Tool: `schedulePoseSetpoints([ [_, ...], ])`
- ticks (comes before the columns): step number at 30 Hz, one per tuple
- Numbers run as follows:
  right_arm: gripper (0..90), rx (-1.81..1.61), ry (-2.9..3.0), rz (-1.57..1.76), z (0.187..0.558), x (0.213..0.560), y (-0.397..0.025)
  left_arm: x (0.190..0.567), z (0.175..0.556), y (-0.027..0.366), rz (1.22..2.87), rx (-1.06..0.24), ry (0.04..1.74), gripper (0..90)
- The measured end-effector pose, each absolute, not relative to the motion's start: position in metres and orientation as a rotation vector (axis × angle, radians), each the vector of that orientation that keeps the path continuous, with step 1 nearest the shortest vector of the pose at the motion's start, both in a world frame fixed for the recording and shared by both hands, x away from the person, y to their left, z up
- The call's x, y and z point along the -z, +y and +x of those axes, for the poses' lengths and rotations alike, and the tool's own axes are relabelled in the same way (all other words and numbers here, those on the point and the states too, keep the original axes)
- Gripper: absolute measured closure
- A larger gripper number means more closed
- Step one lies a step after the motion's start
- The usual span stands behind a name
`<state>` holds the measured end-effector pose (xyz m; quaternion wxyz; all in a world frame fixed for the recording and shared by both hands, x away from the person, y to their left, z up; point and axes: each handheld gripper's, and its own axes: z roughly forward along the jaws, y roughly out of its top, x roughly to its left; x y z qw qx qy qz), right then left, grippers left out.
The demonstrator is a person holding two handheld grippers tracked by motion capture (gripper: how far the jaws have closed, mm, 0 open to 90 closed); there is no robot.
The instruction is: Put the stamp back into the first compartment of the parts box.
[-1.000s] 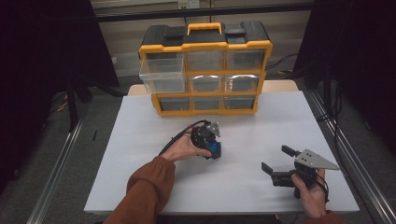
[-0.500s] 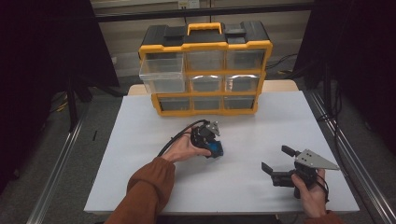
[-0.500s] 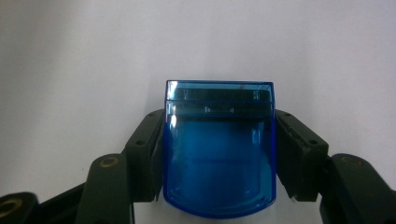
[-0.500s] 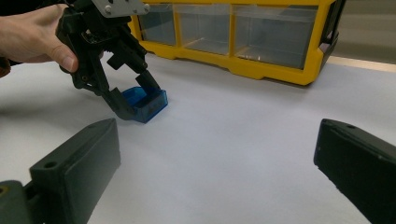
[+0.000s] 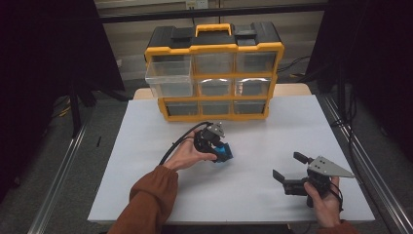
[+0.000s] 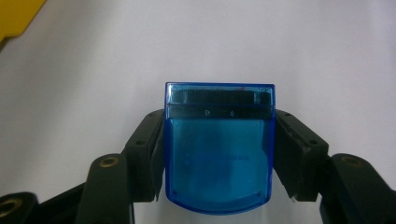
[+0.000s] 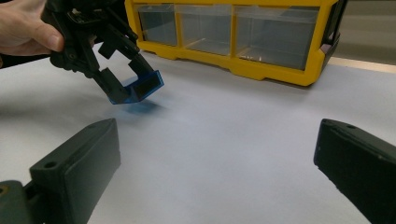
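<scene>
Nothing moved; blue box (image 6: 218, 156) gripped.

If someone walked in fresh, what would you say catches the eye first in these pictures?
First comes the yellow and black plastic drawer cabinet at the table's far edge, its top-left clear drawer pulled out. Next is the small translucent blue plastic box, clamped between the left gripper near the middle of the white table. The right gripper waits open near the front right corner.

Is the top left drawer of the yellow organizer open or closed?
Open. In the high view the clear top left drawer juts out past the front of the yellow organizer, while the other drawers sit flush.
</scene>
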<state>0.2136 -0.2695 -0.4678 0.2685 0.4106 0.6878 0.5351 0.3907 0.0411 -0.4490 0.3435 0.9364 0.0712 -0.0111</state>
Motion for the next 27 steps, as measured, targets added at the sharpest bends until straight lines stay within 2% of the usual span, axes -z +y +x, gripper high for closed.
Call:
schedulePoseSetpoints([
  [13,0.4,-1.449,1.855,1.109,0.213,0.468,-0.269,0.421,0.375,0.065,2.367,-0.038,0.183,41.4],
  [27,0.4,-1.447,1.847,1.113,0.213,0.468,-0.270,0.413,0.368,0.090,2.216,-0.076,0.270,41.3],
])
